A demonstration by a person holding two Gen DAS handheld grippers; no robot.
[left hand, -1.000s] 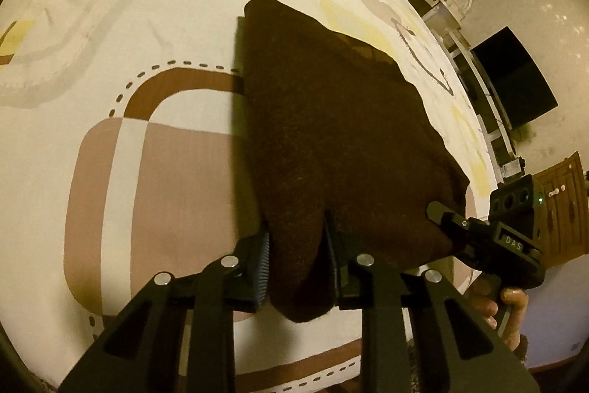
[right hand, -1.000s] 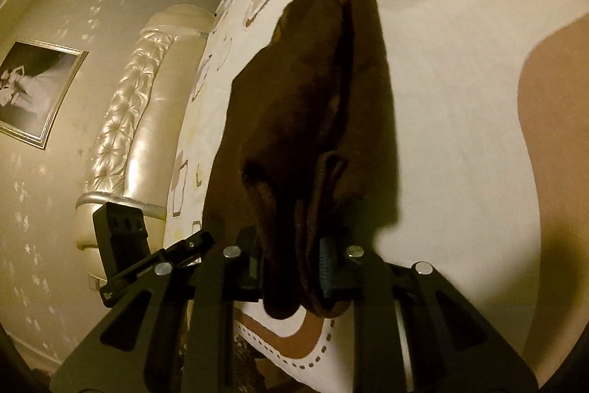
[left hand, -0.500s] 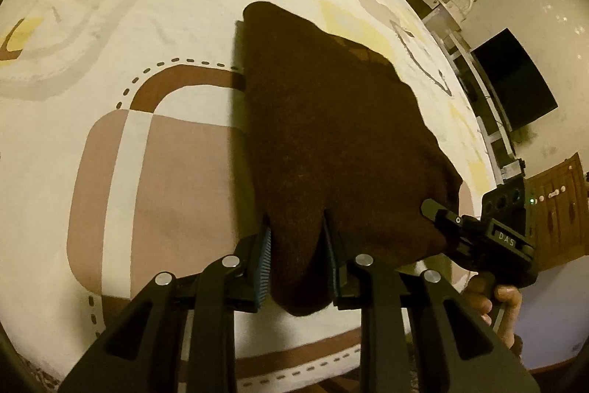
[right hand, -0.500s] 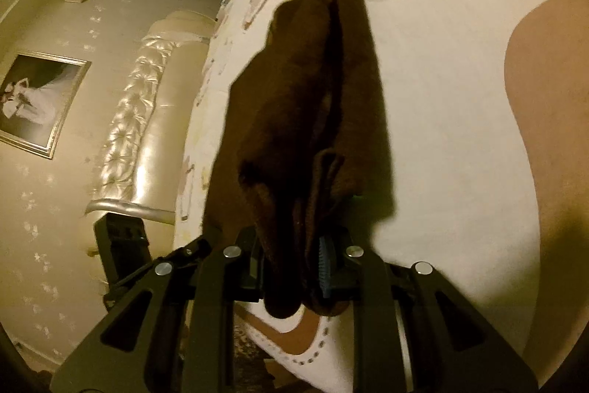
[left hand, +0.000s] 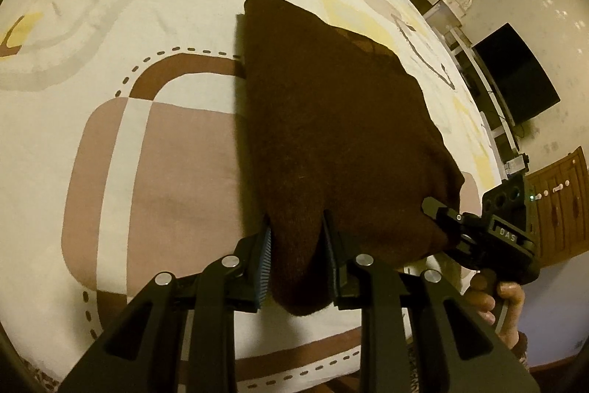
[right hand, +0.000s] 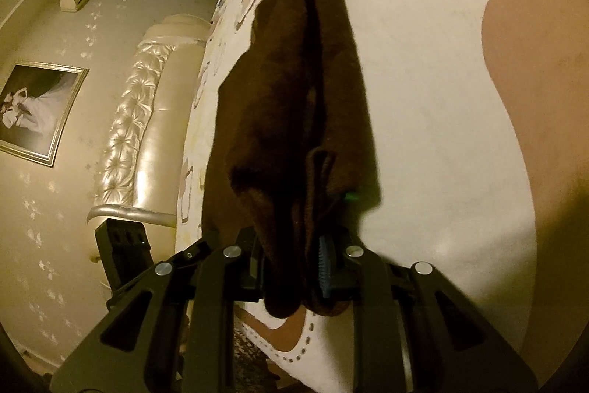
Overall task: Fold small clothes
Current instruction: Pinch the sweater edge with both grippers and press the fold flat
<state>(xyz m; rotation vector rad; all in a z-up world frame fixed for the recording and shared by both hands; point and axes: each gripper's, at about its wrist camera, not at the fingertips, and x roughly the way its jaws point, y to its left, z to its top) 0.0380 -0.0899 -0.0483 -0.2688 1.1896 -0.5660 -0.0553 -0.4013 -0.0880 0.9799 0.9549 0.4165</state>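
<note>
I am midway through a fold, I judge: my left gripper [left hand: 298,260] and my right gripper [right hand: 291,267] each pinch a near corner of the brown knitted garment [left hand: 331,120], lifting its near edge off the patterned bedsheet [left hand: 110,135] while its far end lies on the bed. In the right wrist view the cloth hangs doubled in thick folds. Both sets of jaws are narrowed and clamped on bunched fabric. Next, I would carry both corners forward together, level, and lay them on the far edge before letting go.
</note>
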